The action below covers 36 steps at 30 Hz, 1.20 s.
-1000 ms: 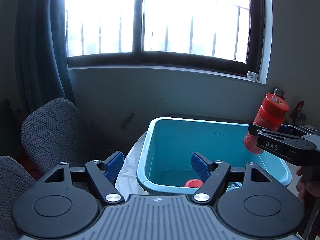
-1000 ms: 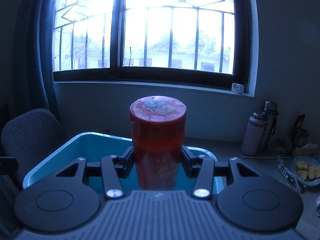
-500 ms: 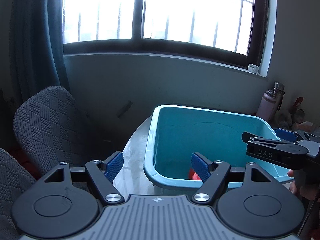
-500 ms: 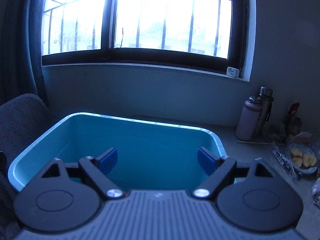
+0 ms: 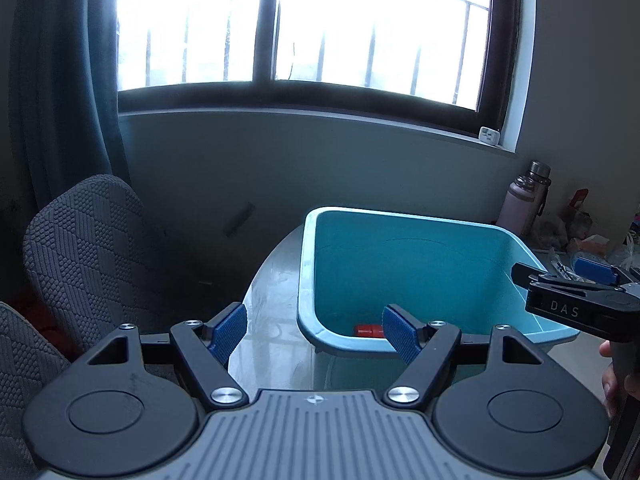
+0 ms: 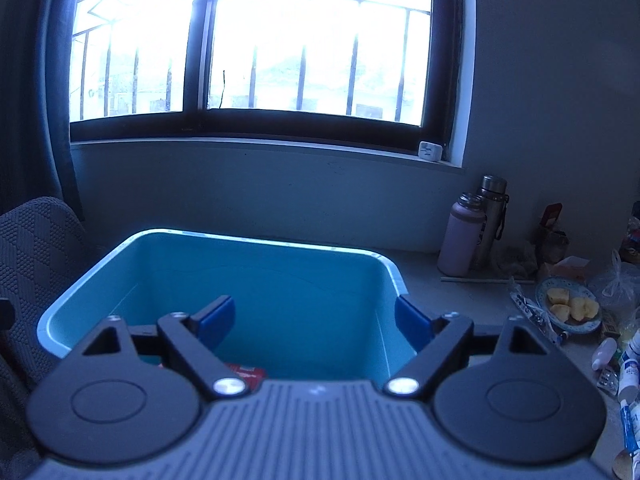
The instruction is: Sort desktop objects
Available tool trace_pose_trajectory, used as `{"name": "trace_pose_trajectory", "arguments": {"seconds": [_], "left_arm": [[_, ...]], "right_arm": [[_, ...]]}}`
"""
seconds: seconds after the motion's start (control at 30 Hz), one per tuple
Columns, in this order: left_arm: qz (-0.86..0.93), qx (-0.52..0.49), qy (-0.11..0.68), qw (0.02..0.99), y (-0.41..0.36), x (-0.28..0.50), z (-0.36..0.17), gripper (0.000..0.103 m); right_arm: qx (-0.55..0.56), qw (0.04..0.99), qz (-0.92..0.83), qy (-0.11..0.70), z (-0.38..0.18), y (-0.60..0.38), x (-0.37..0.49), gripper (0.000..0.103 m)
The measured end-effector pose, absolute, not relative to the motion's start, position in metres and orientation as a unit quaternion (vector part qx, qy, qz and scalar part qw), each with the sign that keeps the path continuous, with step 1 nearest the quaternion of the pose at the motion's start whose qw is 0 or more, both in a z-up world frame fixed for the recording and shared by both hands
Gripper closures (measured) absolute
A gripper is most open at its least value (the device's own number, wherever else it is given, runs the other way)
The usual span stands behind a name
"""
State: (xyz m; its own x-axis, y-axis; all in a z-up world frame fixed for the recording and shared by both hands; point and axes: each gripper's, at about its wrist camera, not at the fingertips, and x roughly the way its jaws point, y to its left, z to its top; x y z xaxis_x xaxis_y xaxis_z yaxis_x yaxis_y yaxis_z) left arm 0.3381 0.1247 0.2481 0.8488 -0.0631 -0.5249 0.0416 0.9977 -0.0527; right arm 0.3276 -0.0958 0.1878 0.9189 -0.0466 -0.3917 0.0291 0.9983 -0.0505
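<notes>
Left wrist view: your left gripper has its fingers spread wide with nothing between them, over the bench edge. The blue bin sits at about 2 o'clock from it, and a red container lies on the bin's floor near the front wall. At 3 o'clock the right gripper hangs over the bin's right rim.

Right wrist view: your right gripper also has its fingers spread and bare, above the bin; a red label shows just under them. Loose items remain at 3 to 4 o'clock. You look to be between a drop and a pick: the next move calls for swinging right and lining up on one small piece.
</notes>
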Motion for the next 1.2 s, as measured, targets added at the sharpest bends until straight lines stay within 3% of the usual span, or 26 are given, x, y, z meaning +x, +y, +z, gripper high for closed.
{"name": "trace_pose_trajectory", "arguments": {"seconds": [1.2], "left_arm": [[-0.043,0.001,0.377,0.925,0.092,0.175,0.179,0.026]], "right_arm": [[-0.001,0.943,-0.020,0.333,0.130,-0.131,0.165,0.016]]}}
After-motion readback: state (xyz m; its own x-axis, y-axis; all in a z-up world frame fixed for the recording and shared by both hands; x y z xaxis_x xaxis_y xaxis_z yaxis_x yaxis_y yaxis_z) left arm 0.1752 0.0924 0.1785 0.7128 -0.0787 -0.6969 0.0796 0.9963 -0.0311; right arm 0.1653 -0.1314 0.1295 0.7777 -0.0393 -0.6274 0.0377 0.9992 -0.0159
